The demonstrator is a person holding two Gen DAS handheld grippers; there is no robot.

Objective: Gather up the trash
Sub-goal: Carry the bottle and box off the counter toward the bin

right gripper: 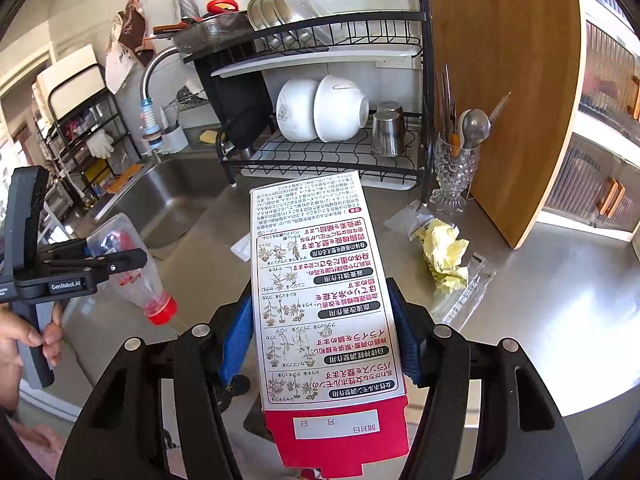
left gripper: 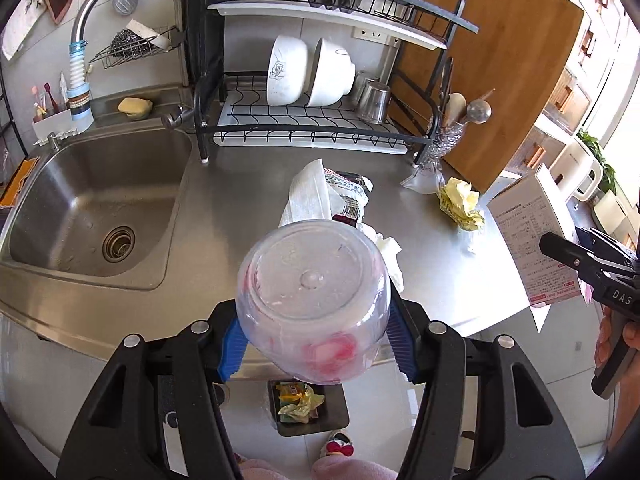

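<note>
Steel kitchen counter (left gripper: 248,184), sink (left gripper: 92,208) on one side, dish rack (left gripper: 304,120) at the back wall, wooden board (left gripper: 492,72) leaning beside it.

Left gripper (left gripper: 314,340): blue pads clamped on a clear plastic bottle (left gripper: 314,300), base toward the camera. Right wrist view shows the bottle (right gripper: 128,268) gripped mid-body, red cap (right gripper: 162,310) tilted down. Looks empty, so light, but thin-walled and smooth; likely to flex and slip if squeezed off-centre. Mid-body hold looks fine; nearer the shoulder would be stiffer.

Right gripper (right gripper: 324,344): pads closed on the two long edges of a printed carton (right gripper: 320,300), red flap end nearest the camera, other end sticking out over the counter. From the left wrist it shows at the frame's right edge (left gripper: 528,240), off the surface. Cardboard: light, fairly stiff across the edges, crushes if overclamped. It may pivot given the length hanging forward.

Both pieces are off the counter, in the air above its front edge.

Trash on the counter:
- paper towel (left gripper: 308,196) draped over a printed wrapper (left gripper: 348,196), mid-counter. Soft and limp; pinch a raised fold.
- crumpled white tissue (left gripper: 386,252), just behind the bottle.
- crumpled yellow paper (right gripper: 444,256), touching a clear plastic bag (right gripper: 464,292) near the glass utensil holder (right gripper: 454,176). Paper springy, pinch the bulk; bag is slick and flat, hard to get under.

Bin (left gripper: 308,404) sits on the floor below the counter edge, some trash in it. My read: both held items get dropped there next.
</note>
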